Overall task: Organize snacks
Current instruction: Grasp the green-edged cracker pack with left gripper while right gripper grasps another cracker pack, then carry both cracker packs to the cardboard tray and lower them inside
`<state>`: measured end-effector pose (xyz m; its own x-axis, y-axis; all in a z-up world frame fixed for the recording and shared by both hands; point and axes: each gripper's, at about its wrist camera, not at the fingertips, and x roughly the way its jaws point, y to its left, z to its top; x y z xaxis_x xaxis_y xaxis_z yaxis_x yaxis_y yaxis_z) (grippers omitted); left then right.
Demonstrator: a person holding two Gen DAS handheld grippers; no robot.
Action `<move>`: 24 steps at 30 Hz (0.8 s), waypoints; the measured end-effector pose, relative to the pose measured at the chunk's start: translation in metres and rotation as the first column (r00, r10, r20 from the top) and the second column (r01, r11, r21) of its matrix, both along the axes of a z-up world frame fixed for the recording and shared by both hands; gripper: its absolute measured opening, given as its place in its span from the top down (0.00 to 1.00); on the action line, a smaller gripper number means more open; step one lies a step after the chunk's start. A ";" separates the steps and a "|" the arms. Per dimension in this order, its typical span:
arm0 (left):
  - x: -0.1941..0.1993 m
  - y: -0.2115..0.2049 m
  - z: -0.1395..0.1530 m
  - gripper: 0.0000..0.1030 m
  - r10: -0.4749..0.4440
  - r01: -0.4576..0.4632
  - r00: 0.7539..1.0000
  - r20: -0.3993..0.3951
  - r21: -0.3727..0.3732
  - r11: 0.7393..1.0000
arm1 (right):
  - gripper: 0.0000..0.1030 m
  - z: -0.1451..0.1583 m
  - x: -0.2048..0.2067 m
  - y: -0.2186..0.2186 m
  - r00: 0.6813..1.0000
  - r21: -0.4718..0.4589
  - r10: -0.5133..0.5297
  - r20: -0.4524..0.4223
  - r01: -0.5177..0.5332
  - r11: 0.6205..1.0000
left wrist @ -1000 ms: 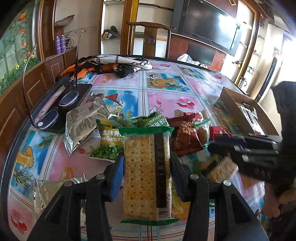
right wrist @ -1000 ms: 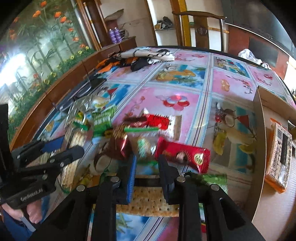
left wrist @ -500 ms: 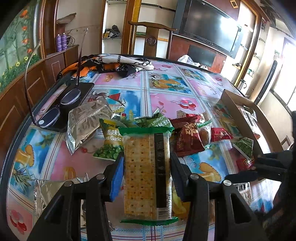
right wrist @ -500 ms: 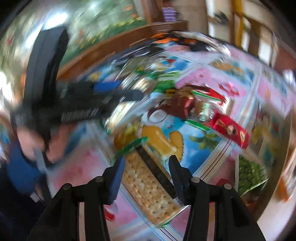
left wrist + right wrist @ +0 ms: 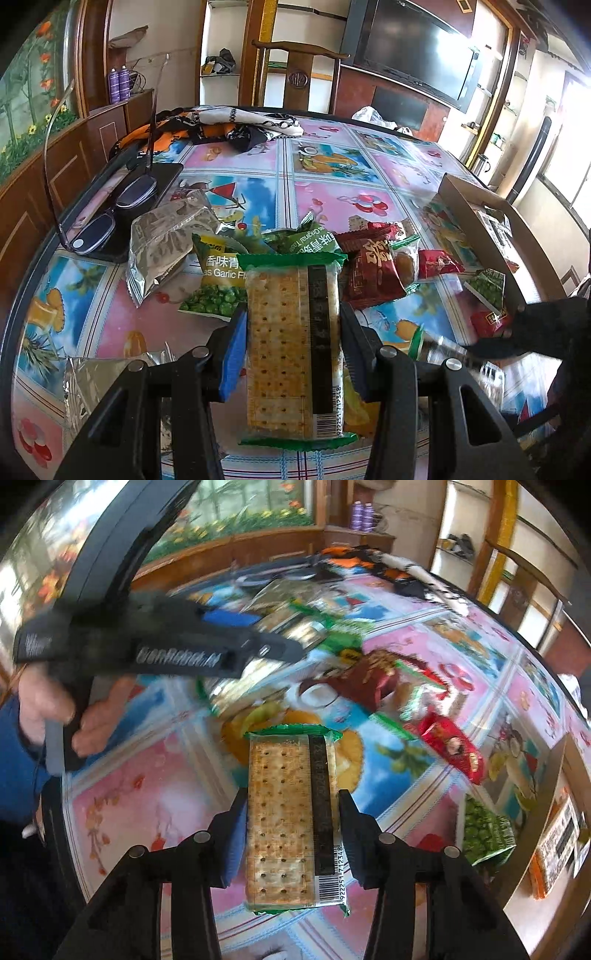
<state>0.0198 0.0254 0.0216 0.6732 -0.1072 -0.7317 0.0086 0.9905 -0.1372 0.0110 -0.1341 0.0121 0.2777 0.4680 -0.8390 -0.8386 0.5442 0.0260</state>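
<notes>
My left gripper (image 5: 293, 343) is shut on a green-edged cracker pack (image 5: 291, 347) and holds it above the table. My right gripper (image 5: 291, 827) is shut on a second cracker pack (image 5: 291, 819), lifted over the table. A pile of snacks lies mid-table: a garlic pea bag (image 5: 218, 284), a silver bag (image 5: 166, 240), a dark red bag (image 5: 369, 273) and a red packet (image 5: 454, 749). A cardboard box (image 5: 476, 206) stands at the right with snacks in it. The left gripper shows blurred in the right wrist view (image 5: 273, 646).
Glasses (image 5: 107, 218) on a dark tray lie at the table's left. Patterned cloth (image 5: 236, 125) lies at the far edge, a wooden chair (image 5: 295, 77) behind it. A green pea bag (image 5: 484, 830) lies beside the box.
My right gripper has lifted its cracker pack off the table and swung round toward the left side. My left gripper holds its pack as before, hardly moved.
</notes>
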 end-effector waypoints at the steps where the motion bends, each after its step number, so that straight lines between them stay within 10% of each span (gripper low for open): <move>1: 0.000 0.000 0.000 0.55 0.001 -0.001 1.000 0.001 0.000 1.000 | 0.52 0.004 0.001 -0.001 1.000 0.018 -0.018 0.001 0.018 1.000; 10: -0.001 -0.005 0.003 0.55 -0.001 0.001 1.000 0.022 0.004 1.000 | 0.51 0.023 0.039 -0.025 0.954 0.230 -0.294 -0.053 0.298 0.926; 24: -0.005 -0.001 0.009 0.57 0.008 -0.009 0.998 0.061 0.010 1.000 | 0.51 0.031 0.039 -0.030 0.927 0.298 -0.374 -0.032 0.366 0.881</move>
